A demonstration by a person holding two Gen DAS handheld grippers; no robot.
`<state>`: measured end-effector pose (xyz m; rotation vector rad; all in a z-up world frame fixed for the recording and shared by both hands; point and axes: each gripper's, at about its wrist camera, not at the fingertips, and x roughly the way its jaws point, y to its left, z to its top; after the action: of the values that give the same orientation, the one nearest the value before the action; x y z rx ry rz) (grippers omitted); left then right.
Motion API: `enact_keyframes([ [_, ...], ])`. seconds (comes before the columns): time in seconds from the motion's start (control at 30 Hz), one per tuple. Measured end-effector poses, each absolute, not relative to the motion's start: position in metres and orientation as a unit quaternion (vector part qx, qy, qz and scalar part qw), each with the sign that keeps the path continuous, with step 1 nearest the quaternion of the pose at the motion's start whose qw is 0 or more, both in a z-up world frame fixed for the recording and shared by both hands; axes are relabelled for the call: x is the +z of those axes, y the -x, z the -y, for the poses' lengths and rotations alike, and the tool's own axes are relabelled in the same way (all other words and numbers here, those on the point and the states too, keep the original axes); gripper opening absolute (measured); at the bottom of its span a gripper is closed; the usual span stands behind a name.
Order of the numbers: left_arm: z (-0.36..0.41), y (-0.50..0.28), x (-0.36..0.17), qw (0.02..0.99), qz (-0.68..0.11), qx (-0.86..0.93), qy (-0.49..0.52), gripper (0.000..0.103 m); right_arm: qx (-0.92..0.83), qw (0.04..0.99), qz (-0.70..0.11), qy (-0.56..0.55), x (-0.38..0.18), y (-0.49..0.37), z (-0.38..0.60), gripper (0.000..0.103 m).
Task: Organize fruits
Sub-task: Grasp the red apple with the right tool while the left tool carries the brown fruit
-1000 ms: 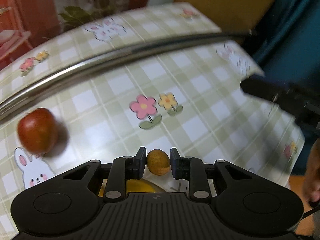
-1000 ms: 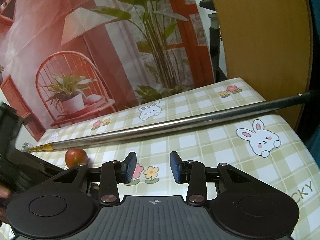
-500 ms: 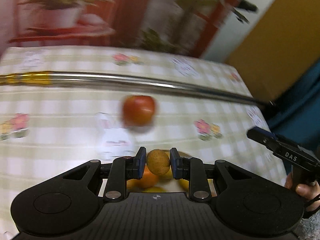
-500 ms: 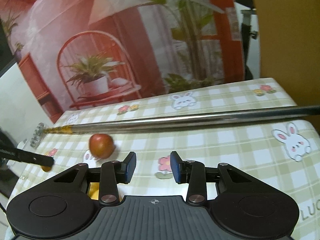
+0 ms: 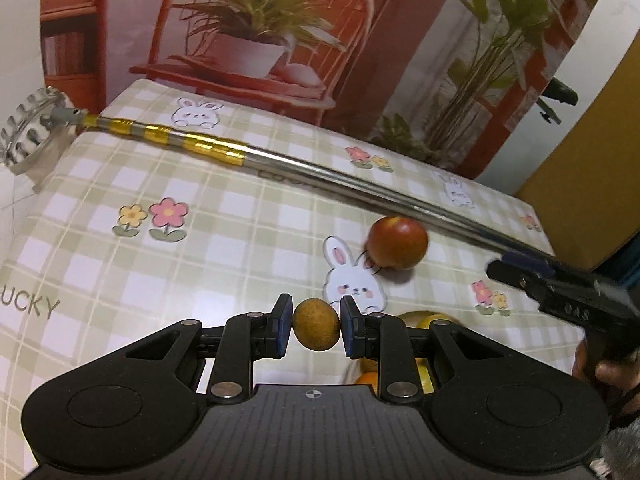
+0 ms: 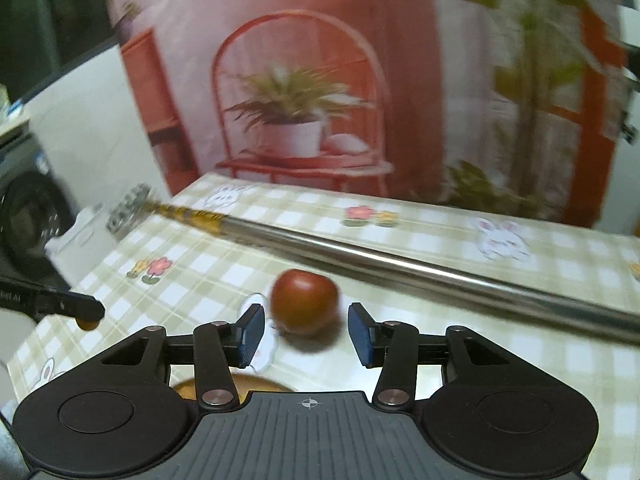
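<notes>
1. The left gripper [image 5: 316, 329] is clamped on a small yellow-brown fruit [image 5: 316, 330], held above the tablecloth [image 5: 224, 248]; its long axis runs between the pads.
2. The right gripper [image 6: 306, 334] gapes wide and holds nothing; a red apple [image 6: 305, 300] lies on the cloth just beyond its tips.
3. More yellow and orange fruit [image 5: 416, 318] sits mostly hidden behind the left gripper's body.
4. A metal pole [image 5: 328, 178] lies across the checked cloth beyond the apple; a backdrop [image 5: 280, 32] printed with a plant hangs behind. The right view is blurred.

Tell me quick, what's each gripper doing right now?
Left gripper: closed on a small yellow-brown fruit.
Right gripper: open, holding nothing; the red apple lies just ahead.
</notes>
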<state>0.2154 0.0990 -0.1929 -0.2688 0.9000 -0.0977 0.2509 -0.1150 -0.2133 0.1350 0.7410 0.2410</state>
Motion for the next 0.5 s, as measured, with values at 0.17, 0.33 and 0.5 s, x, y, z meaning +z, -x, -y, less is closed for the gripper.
enact_keyframes([
  [0.17, -0.104, -0.209, -0.203, 0.891, -0.431, -0.047, 0.133, 0.027, 0.126, 0.915, -0.375, -0.073, -0.227, -0.289, 0.098, 0.057],
  [0.33, -0.111, -0.202, -0.208, 0.890, -0.427, -0.053, 0.149, 0.027, 0.109, 0.898, -0.411, -0.110, -0.251, -0.321, 0.101, 0.063],
  [0.5, -0.112, -0.200, -0.212, 0.889, -0.427, -0.056, 0.154, 0.027, 0.076, 0.883, -0.441, -0.143, -0.273, -0.342, 0.106, 0.066],
])
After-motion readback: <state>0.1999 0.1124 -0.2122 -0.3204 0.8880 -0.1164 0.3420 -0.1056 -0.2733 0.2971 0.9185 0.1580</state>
